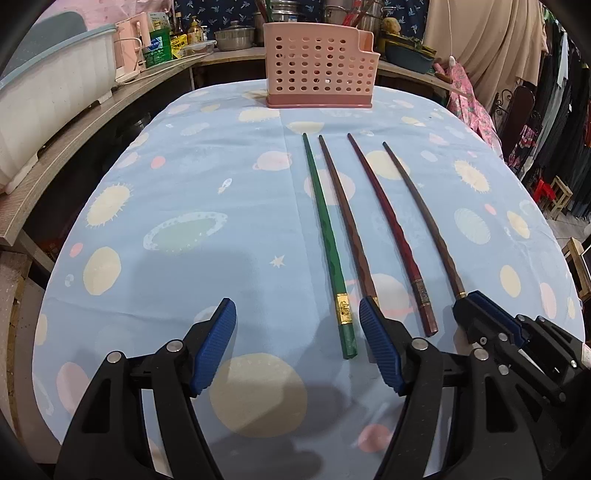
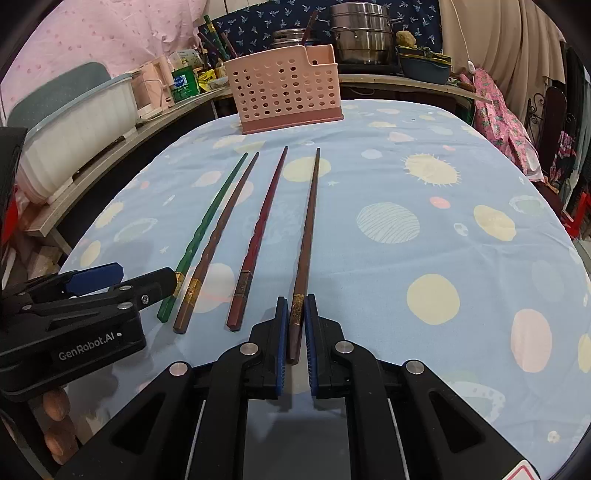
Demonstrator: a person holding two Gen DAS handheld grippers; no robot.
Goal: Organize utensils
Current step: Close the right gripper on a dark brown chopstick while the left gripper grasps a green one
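Note:
Several long chopsticks lie side by side on the blue table: a green one (image 1: 325,236), a brown one (image 1: 345,218), a dark red one (image 1: 384,225) and a dark brown one (image 1: 421,218). A pink perforated utensil holder (image 1: 319,66) stands at the far edge. My left gripper (image 1: 297,321) is open, its fingers straddling the thick end of the green chopstick. My right gripper (image 2: 295,306) is shut on the thick end of the dark brown chopstick (image 2: 308,225), which still lies on the cloth.
The table wears a blue planet-print cloth (image 1: 184,206). A white dish rack (image 1: 44,96) sits on a wooden shelf to the left. Pots (image 2: 360,31), bottles and a blue basin (image 2: 424,66) crowd the counter behind the holder (image 2: 284,88).

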